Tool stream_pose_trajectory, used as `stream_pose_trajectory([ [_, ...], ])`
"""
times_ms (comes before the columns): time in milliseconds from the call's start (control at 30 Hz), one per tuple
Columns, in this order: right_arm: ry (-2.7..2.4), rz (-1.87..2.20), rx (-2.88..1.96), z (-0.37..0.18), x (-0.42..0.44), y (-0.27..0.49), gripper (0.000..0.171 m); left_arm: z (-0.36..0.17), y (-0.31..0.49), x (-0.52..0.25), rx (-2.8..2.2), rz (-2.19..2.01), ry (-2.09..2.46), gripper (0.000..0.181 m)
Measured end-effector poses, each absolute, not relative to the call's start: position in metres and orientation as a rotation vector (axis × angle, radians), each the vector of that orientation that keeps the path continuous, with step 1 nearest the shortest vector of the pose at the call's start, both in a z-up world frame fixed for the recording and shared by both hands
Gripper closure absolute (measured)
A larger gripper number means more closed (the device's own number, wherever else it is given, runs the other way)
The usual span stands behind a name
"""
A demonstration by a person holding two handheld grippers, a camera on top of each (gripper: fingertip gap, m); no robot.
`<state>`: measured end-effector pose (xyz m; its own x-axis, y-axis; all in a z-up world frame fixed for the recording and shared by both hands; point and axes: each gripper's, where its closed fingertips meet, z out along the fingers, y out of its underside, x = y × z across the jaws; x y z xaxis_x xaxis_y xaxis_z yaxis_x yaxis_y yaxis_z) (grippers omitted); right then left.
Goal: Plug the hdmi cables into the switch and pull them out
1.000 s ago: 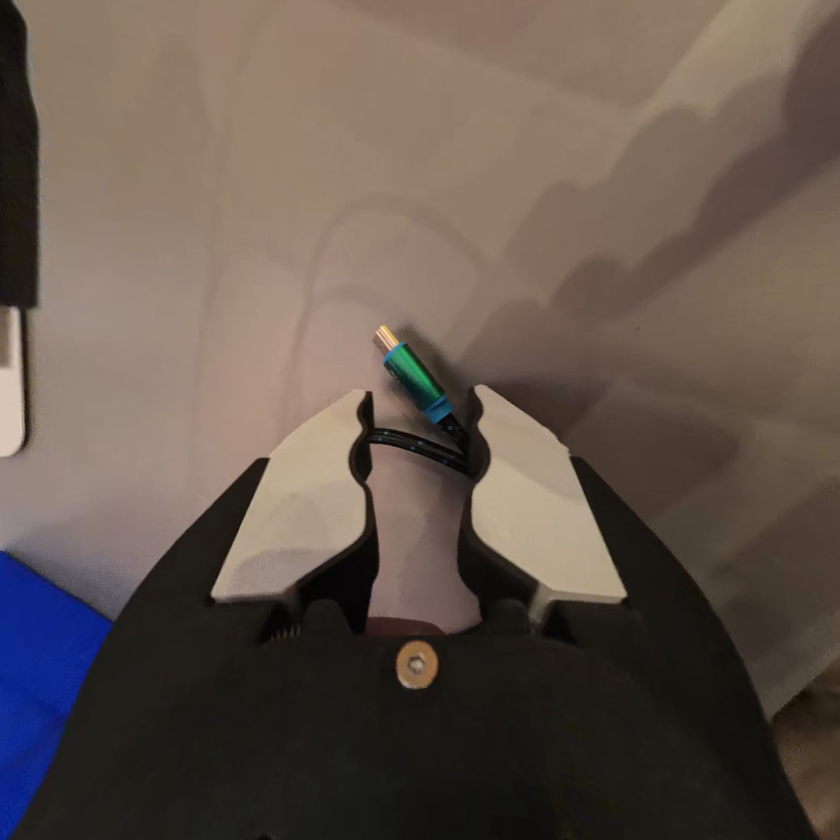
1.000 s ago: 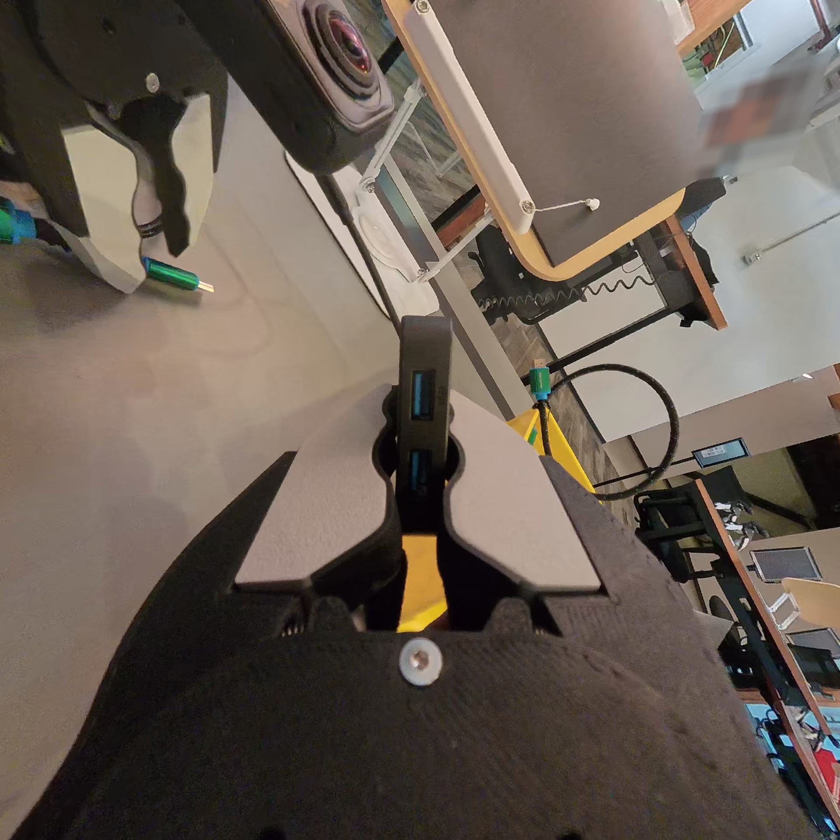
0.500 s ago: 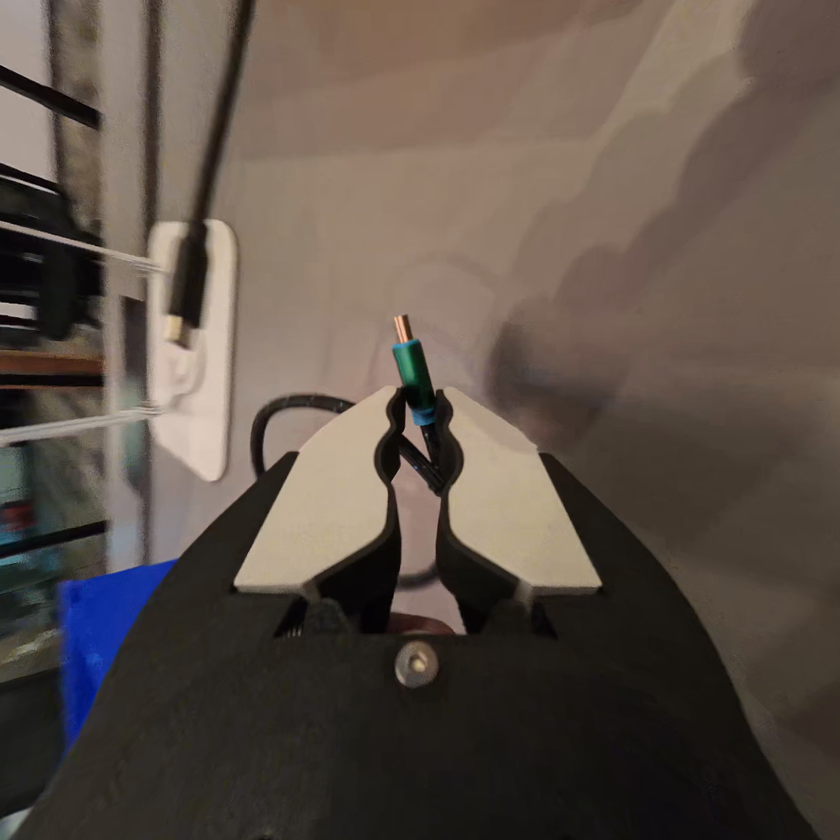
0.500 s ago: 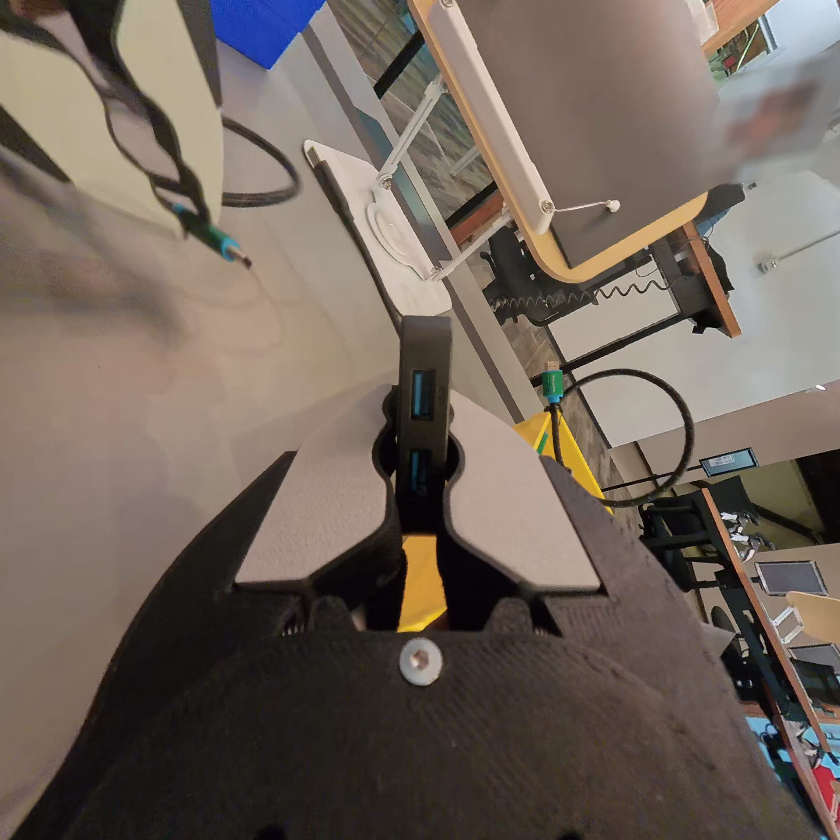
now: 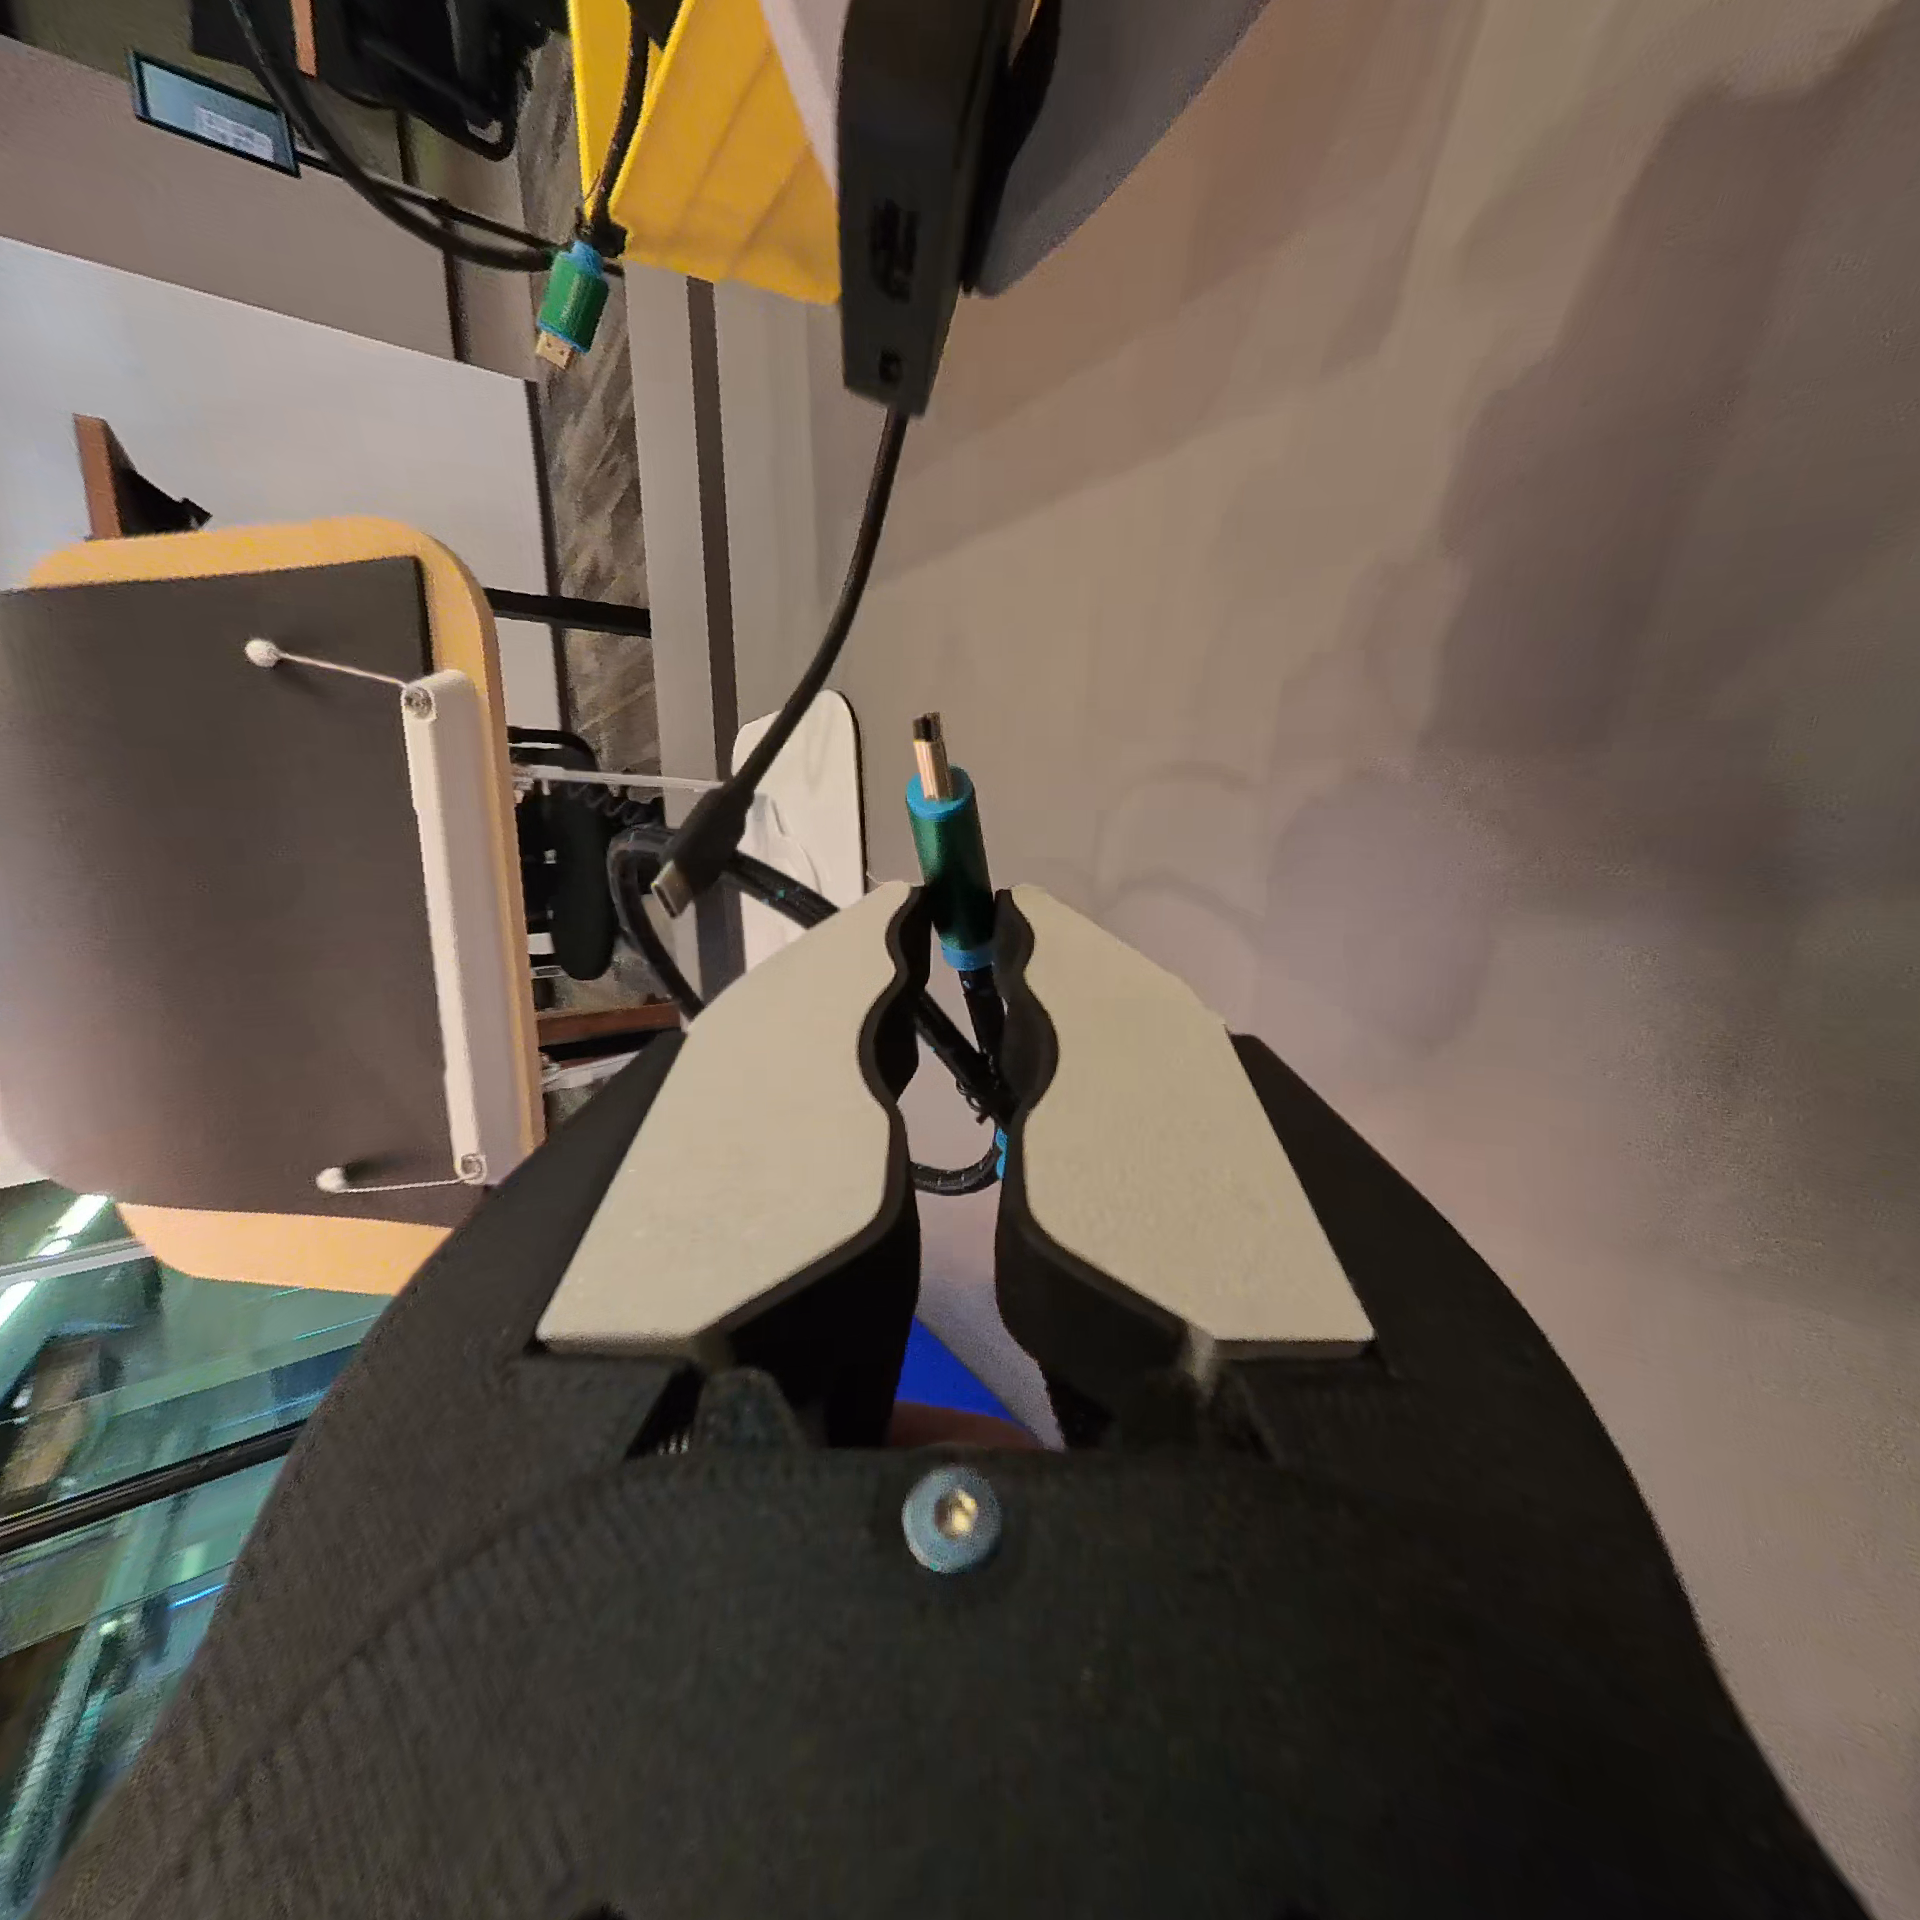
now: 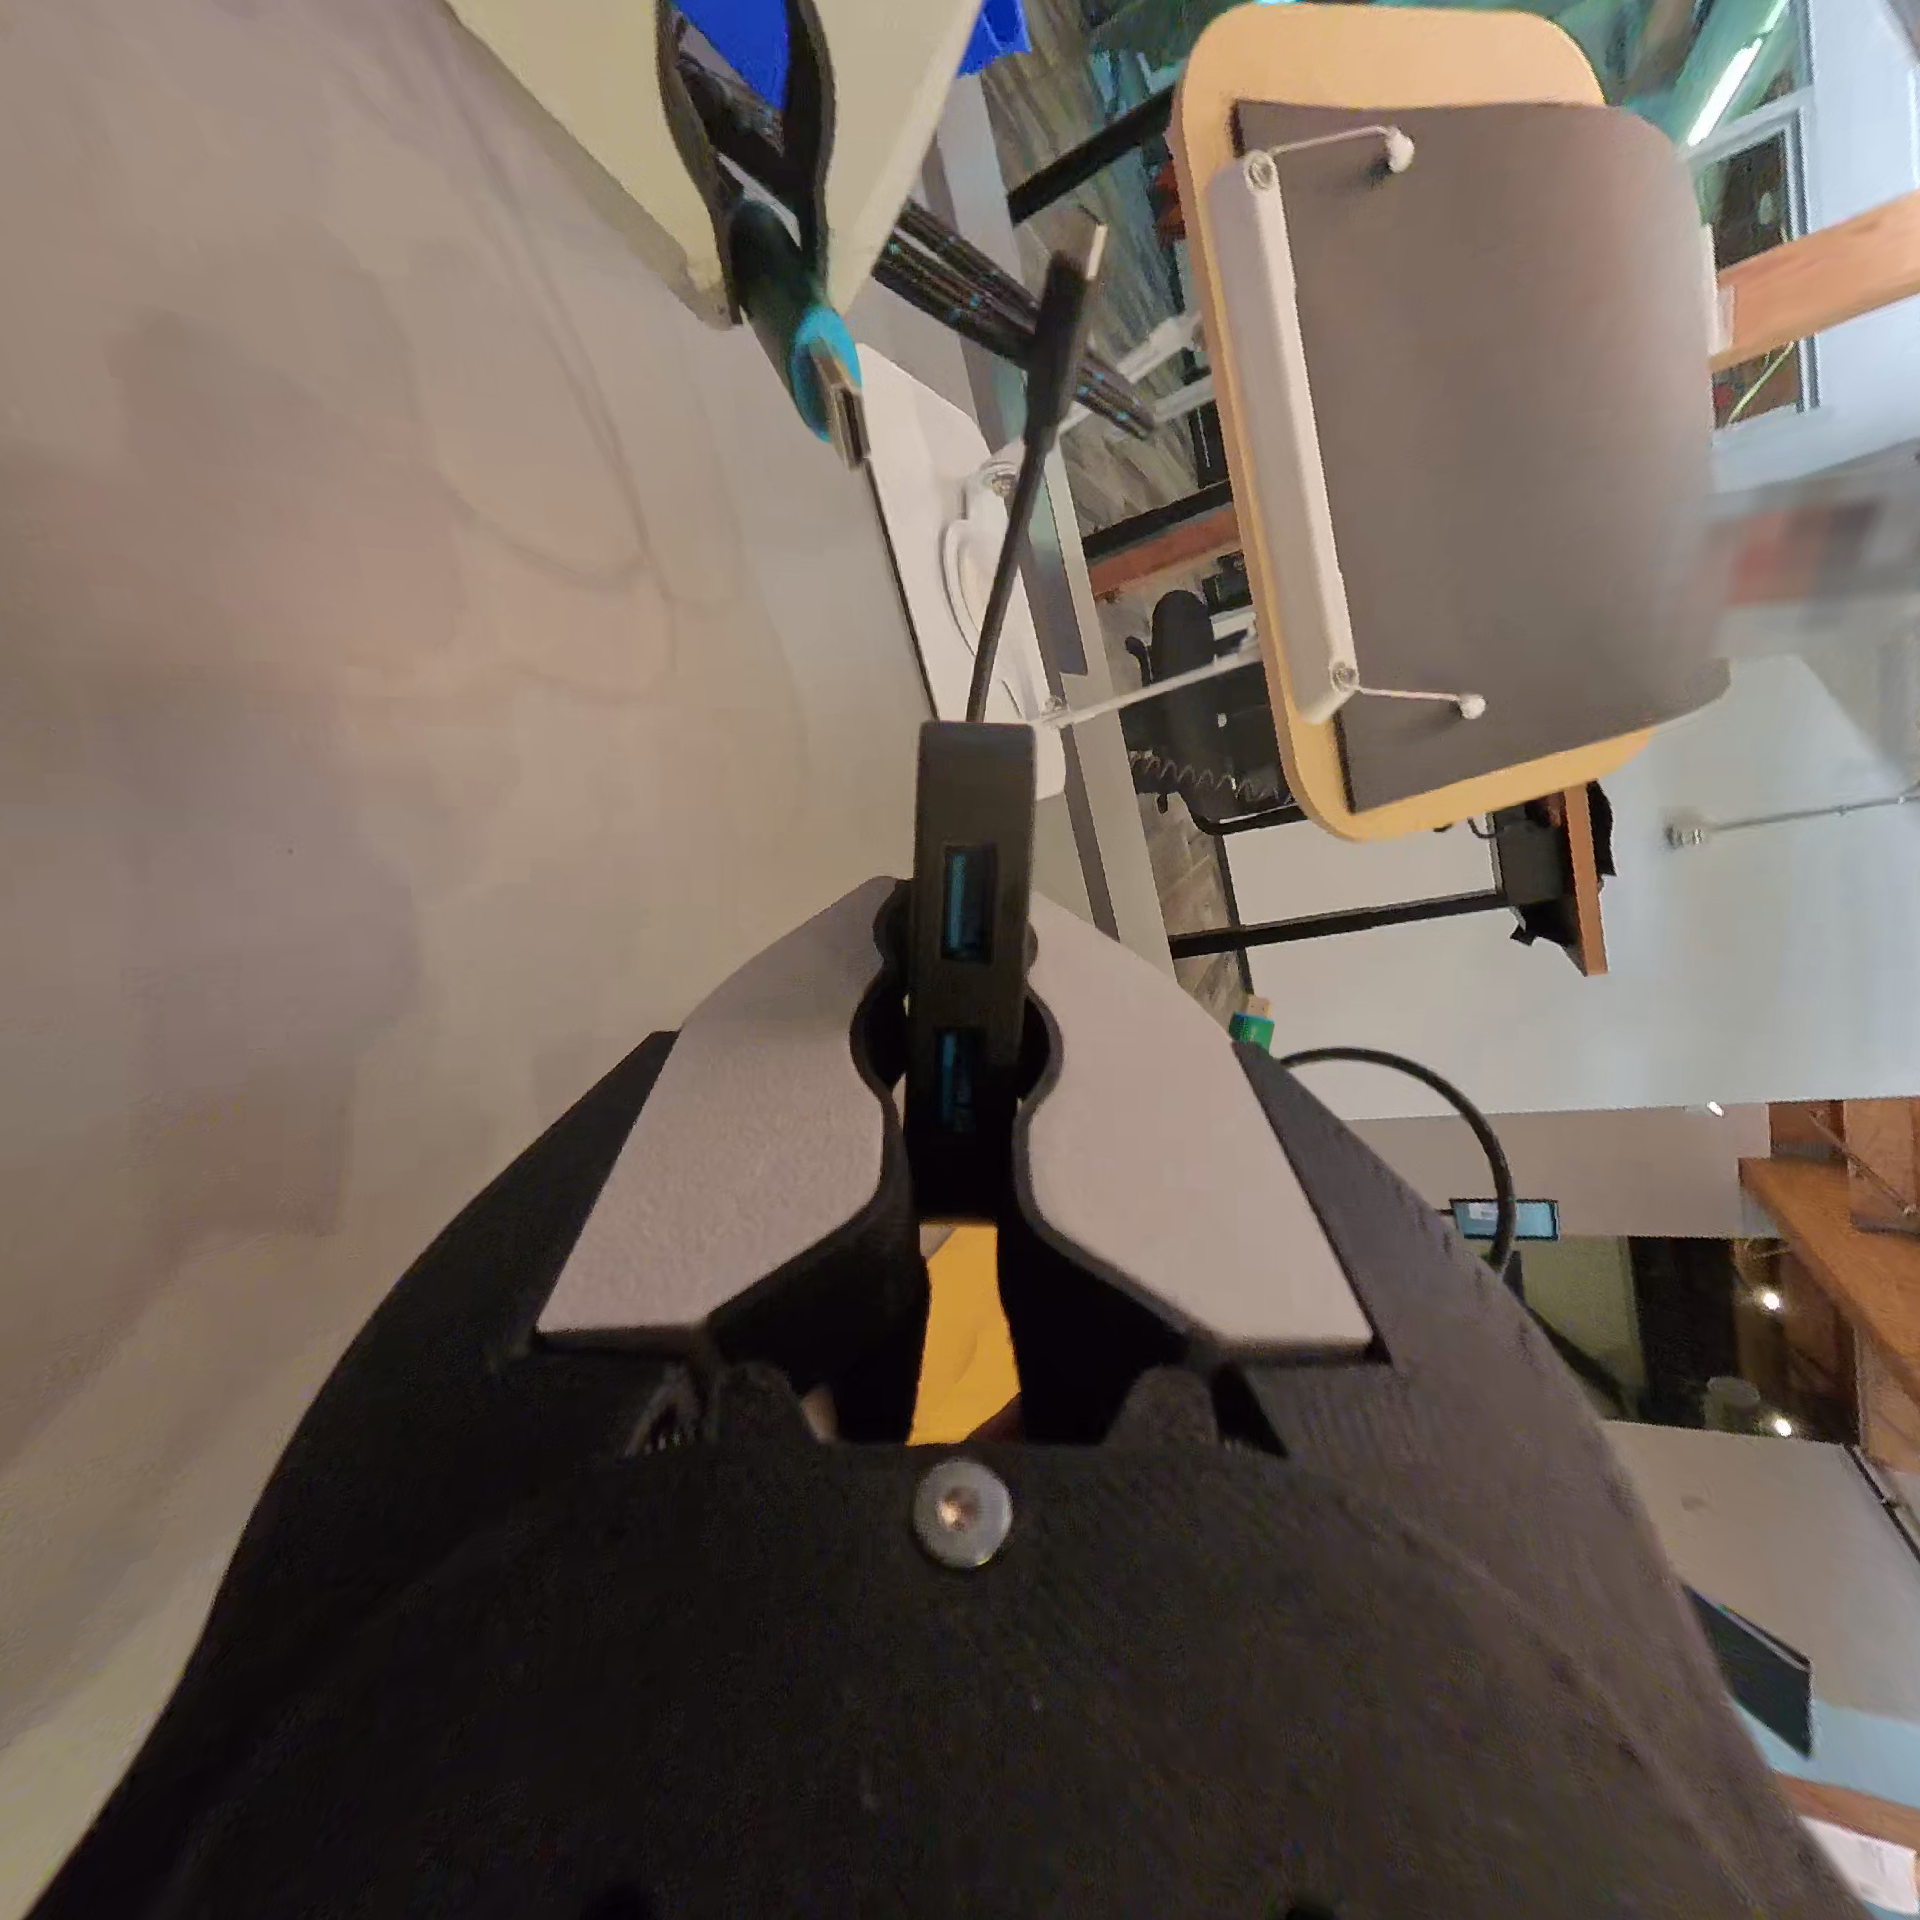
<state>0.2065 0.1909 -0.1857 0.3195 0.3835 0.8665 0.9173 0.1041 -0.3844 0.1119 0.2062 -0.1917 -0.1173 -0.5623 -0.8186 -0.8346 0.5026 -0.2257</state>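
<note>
Left wrist view shows the left gripper [image 5: 961, 935] clenched on the green HDMI plug [image 5: 951, 852], its 2 grey fingers [image 5: 769, 1122] pinching the plug's rear collar where the braided black cable [image 5: 971, 1023] leaves it. The plug juts forward past the fingertips with its metal tip bare and touching nothing. The cable loops back between the fingers and runs out to the left of the claw. Ahead and above the claw, well apart from the plug tip, hangs the black switch [image 5: 899, 197], held by the other gripper at the top edge. A thin black lead [image 5: 831, 634] drops from the switch and ends in a small loose connector just left of the plug. Farther left and above, a second green HDMI plug [image 5: 574, 307] dangles in front of a yellow bin [image 5: 727, 156]. The pale table [image 5: 1455, 727] fills the right side.

Right wrist view shows the right gripper [image 6: 961, 935] grasping the switch [image 6: 971, 831] edge-on between its fingers, with 2 blue ports [image 6: 966, 902] facing the camera, 1 beyond the fingertips and 1 between them. Ahead and to the upper left of this claw, the left gripper [image 6: 774, 301] holds the green plug [image 6: 810, 343], whose tip points toward the switch but is clearly apart from it. The thin lead [image 6: 1023, 499] rises from the switch's far end.
</note>
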Motion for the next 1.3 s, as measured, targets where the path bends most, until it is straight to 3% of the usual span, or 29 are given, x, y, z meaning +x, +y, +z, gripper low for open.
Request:
stream_pose_trajectory([
  [1300, -1.470, -0.539, -1.537, -0.197, 0.169, 0.209, 0.159, -0.183, 0.200, 0.118, -1.064, 0.393, 1.868, 0.170],
])
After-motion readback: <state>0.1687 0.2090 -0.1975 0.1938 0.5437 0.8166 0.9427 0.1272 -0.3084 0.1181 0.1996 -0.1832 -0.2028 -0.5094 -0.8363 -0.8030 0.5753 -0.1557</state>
